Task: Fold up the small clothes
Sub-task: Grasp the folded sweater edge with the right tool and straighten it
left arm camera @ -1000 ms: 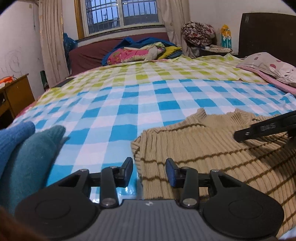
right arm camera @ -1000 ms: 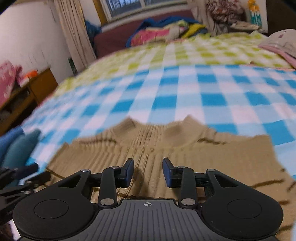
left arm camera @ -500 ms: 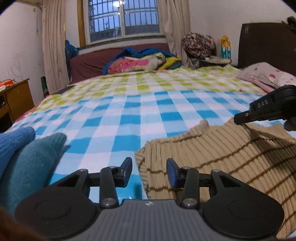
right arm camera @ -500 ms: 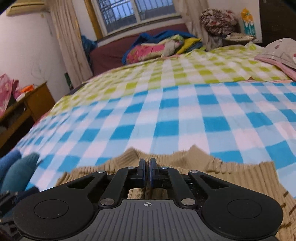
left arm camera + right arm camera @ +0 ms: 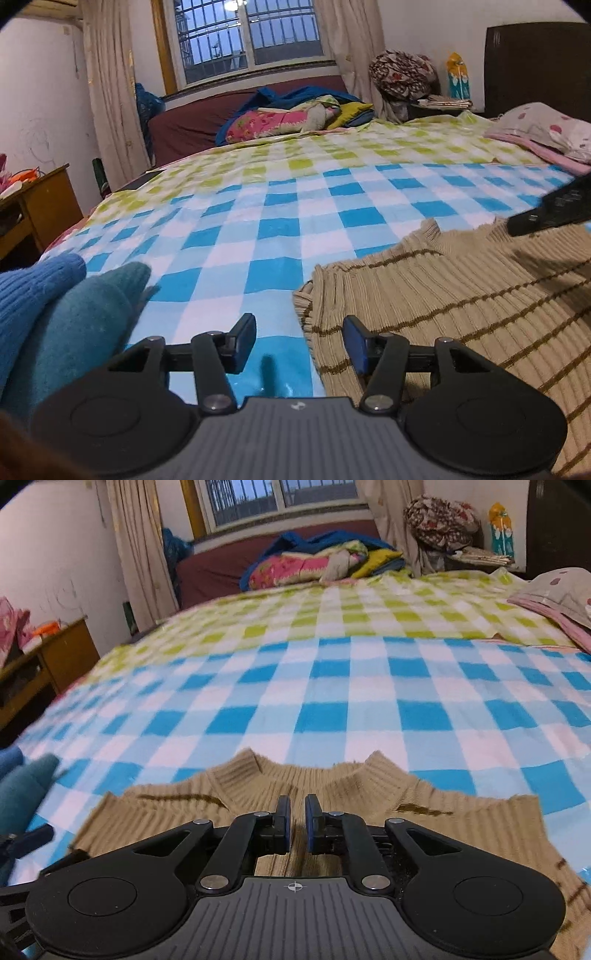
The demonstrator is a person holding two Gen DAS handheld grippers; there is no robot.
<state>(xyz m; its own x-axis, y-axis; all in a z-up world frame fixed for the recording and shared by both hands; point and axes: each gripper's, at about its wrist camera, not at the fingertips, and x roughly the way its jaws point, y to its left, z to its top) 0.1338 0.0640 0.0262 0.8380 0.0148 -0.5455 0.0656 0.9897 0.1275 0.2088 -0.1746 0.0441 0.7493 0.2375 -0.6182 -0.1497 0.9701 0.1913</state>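
A tan ribbed sweater (image 5: 443,295) with thin brown stripes lies flat on the blue-checked sheet (image 5: 277,229), collar toward the far side. My left gripper (image 5: 299,332) hangs low over its left edge. The jaws are opening: one finger is over the sheet, the other over the knit, and nothing is pinched. My right gripper (image 5: 297,812) sits just below the collar of the sweater (image 5: 351,786). Its jaws stand a narrow gap apart and are opening slightly, with a pinch of tan cloth between the pads. In the left wrist view one right finger (image 5: 546,214) pokes in from the right.
A blue knit (image 5: 37,280) and a teal knit (image 5: 85,317) lie at the bed's near left. Heaped bedding (image 5: 295,114) lies at the far end, and a spotted pillow (image 5: 543,125) at the right. A wooden cabinet (image 5: 40,199) stands left of the bed.
The right gripper closed on the sweater below the collar, then rose a little with a small gap showing. The left jaws spread wider over the sweater's left edge.
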